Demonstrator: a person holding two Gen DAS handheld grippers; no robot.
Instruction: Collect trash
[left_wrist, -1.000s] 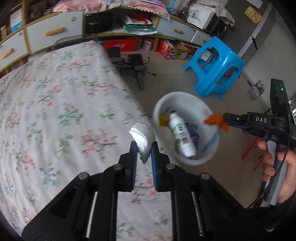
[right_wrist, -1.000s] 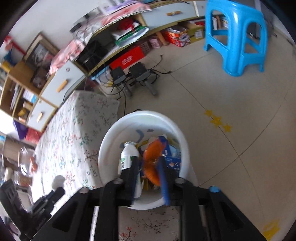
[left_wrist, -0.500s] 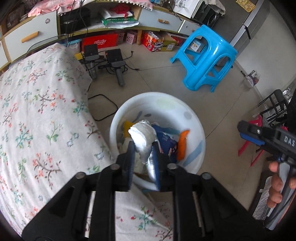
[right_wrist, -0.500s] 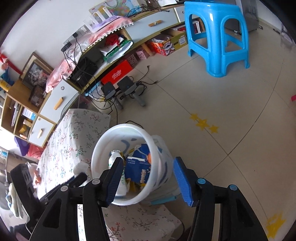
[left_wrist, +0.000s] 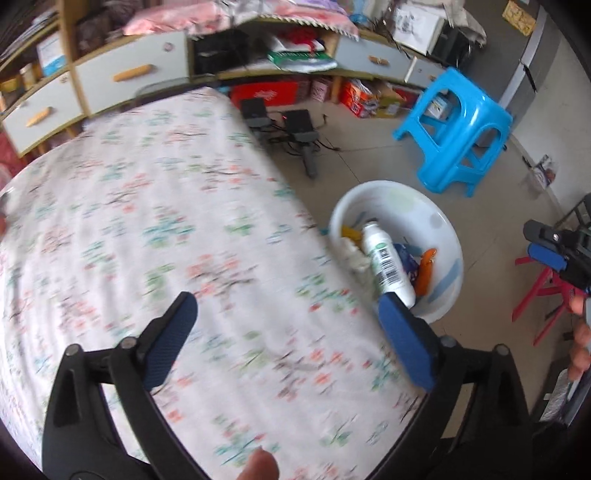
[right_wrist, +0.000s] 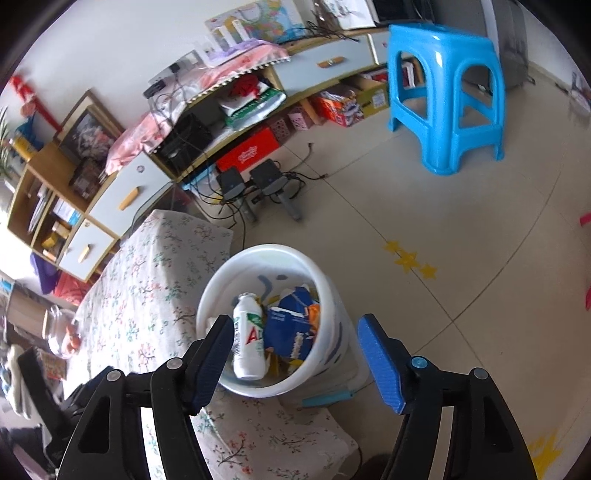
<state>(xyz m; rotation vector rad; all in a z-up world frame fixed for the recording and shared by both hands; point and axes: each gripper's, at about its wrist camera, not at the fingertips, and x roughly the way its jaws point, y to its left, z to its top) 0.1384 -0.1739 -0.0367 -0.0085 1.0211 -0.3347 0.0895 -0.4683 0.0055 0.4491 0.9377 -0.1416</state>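
Note:
A white bucket (left_wrist: 439, 218) (right_wrist: 332, 291) stands on the floor beside the floral-cloth table (left_wrist: 166, 229) (right_wrist: 147, 266). Inside lie a white bottle (left_wrist: 388, 262) (right_wrist: 247, 339), a crumpled white tissue (left_wrist: 352, 253), an orange scrap (left_wrist: 424, 266) and a blue packet (right_wrist: 291, 328). My left gripper (left_wrist: 288, 317) hovers above the table near the bucket, its jaws opening wide with nothing between them. My right gripper (right_wrist: 295, 336) hangs over the bucket, jaws opening, nothing held. The right gripper's tip (left_wrist: 546, 247) shows at the left wrist view's right edge.
A blue plastic stool (left_wrist: 458, 133) (right_wrist: 447, 96) stands on the tiled floor behind the bucket. Black speakers and cables (right_wrist: 255, 184) lie by a low cabinet with drawers (left_wrist: 129, 81). A glass jar (right_wrist: 61, 332) sits on the table's far side. Red stool legs (left_wrist: 539, 291) stand right.
My left gripper carried the white tissue over the bucket, let it go there, opened wide and swung back above the table. My right gripper released the orange scrap into the bucket and widened.

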